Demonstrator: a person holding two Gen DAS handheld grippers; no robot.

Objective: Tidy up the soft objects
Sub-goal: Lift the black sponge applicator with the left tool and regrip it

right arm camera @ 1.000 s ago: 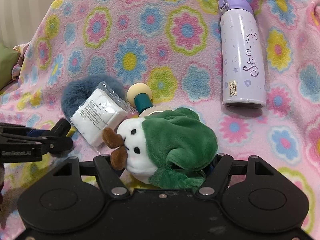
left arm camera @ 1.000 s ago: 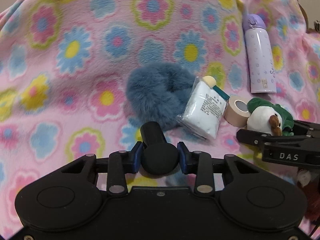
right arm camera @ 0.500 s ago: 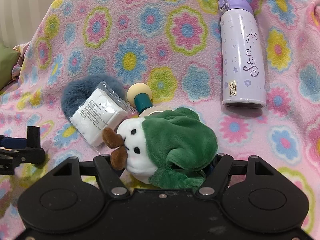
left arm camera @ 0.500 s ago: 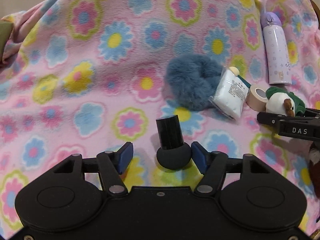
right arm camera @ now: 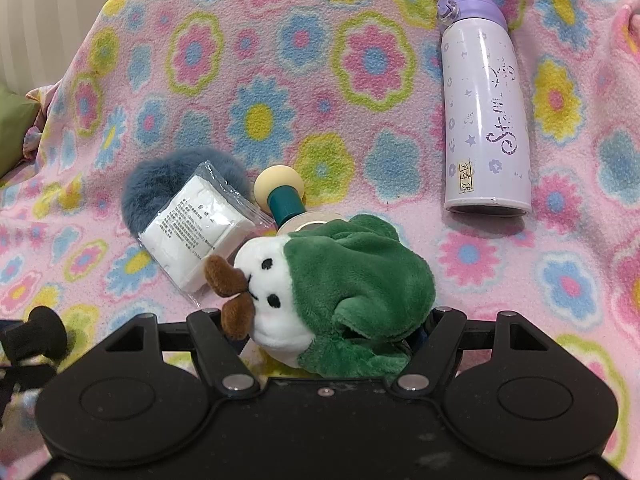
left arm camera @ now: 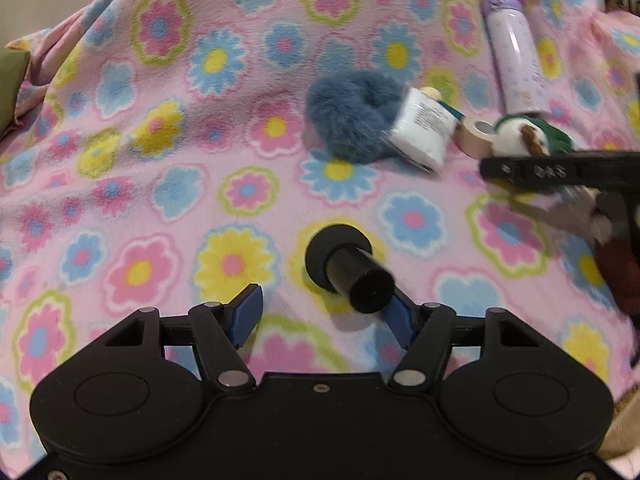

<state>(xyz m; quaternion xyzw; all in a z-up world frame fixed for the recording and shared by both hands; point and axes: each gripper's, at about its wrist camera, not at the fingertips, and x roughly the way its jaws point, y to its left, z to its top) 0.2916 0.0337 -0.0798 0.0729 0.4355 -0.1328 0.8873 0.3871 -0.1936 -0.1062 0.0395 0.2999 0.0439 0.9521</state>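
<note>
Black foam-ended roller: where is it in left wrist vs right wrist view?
Left wrist: black foam-ended roller low centre, on the flowered blanket.
Right wrist: far lower left edge.
Shared landmark: fluffy blue scrunchie, beyond it in both.

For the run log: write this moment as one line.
left claw: open, black stamp lies free on blanket | right claw: shut on plush | scrunchie: untouched

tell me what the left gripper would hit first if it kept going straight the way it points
Probably the black stopper-shaped object, lying just ahead of the open left gripper; past it, only the flowered blanket. Depth is uncertain.
</note>
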